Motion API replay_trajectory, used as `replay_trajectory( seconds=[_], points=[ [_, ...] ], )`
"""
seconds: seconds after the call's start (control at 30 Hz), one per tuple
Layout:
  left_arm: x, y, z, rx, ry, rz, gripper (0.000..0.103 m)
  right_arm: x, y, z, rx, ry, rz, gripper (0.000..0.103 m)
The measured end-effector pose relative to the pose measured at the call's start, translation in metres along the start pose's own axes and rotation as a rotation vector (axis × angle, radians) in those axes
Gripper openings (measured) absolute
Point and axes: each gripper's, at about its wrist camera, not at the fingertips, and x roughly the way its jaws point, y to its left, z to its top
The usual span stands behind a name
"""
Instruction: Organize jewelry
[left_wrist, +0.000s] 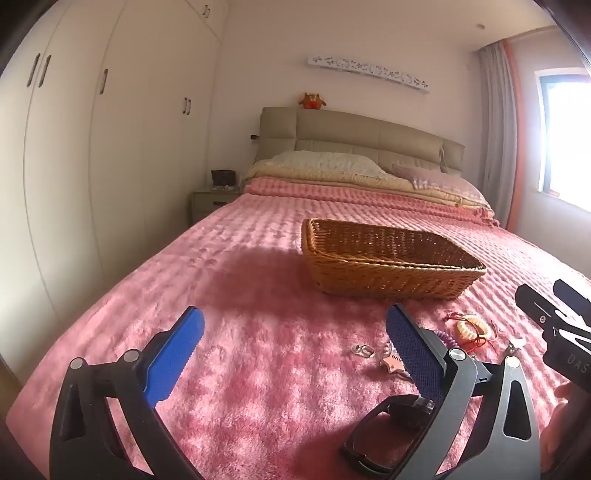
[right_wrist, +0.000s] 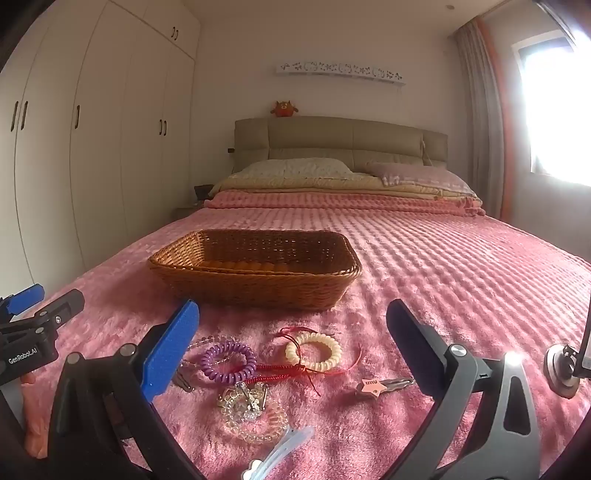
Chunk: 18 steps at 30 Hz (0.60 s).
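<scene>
Left wrist view: claw finger (left_wrist: 413, 350) hides purple coil tie (left_wrist: 445, 338).

one basket (right_wrist: 255, 275), two spiral hair ties (right_wrist: 229, 362), two pillows (right_wrist: 295, 168).

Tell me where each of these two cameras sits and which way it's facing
Left wrist view: on the left gripper, looking along the pink bed toward the headboard; its open blue fingers, the right gripper and a fingertip at right show.
Right wrist view: on the right gripper, facing the same way over the jewelry pile; its open fingers and the left gripper at left show.
Shared: wicker basket, cream coil bracelet, star clip.
</scene>
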Motion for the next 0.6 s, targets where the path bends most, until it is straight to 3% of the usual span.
replay_trajectory(
  seconds=[0.6],
  points=[
    [0.0038,-0.005,0.002,0.002,0.0,0.006,0.096,0.0007,0.0017,0.0,-0.006,0.01,0.005,0.097]
  ],
)
